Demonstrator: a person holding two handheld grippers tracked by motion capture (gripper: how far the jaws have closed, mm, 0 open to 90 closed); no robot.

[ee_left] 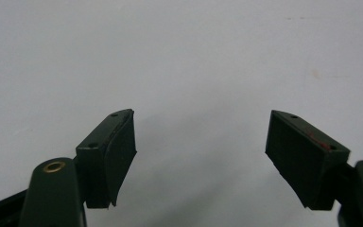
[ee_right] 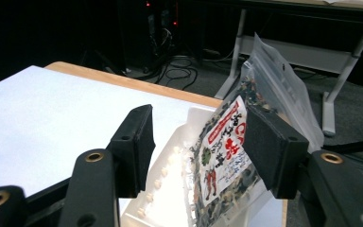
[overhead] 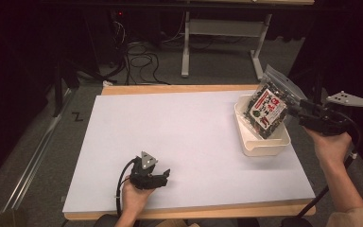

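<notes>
The snack bag (overhead: 268,108) stands tilted in the white tray (overhead: 264,147), lower end down inside, top seal leaning up and beyond the far rim. Its long axis runs steeply upward. In the right gripper view the bag (ee_right: 227,156) lies just ahead of the right gripper (ee_right: 203,142), closer to the right-hand pad; the jaws are spread, neither pad pressing on it as far as can be told. The right gripper (overhead: 297,112) is far nearer. The left gripper (overhead: 163,176) rests on the white tabletop (overhead: 179,127), jaws wide, nothing between them. Beyond the table: dark room, grey carpet, cables, a table frame (overhead: 227,42).
</notes>
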